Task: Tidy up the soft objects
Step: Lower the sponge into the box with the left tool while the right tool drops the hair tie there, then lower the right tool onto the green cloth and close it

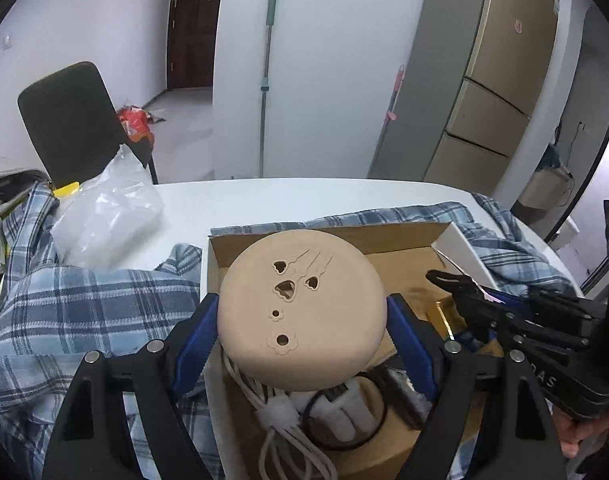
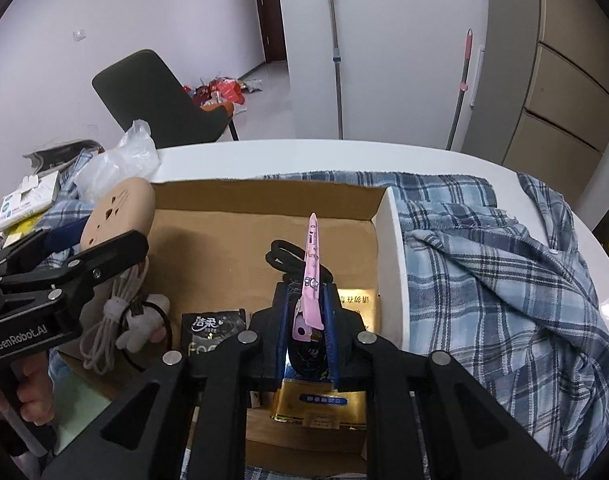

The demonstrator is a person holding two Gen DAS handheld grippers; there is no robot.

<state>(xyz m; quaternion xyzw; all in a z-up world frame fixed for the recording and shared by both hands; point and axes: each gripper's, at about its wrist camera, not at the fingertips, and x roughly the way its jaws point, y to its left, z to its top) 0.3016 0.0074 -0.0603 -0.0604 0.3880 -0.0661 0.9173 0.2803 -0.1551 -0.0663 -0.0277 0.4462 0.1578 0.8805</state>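
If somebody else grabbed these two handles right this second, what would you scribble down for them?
Left gripper: shut on the round beige disc with heart-shaped cutouts, held above the open cardboard box.
Right gripper: shut on the pink hair clip, held over the same box.
Already in the box: coiled white cord, small white plush on a black hair tie, black tissue packet, gold packet.
Blue plaid shirt lies spread on the white table around the box.
Left: set down disc and clip; the shirt looks unsorted.
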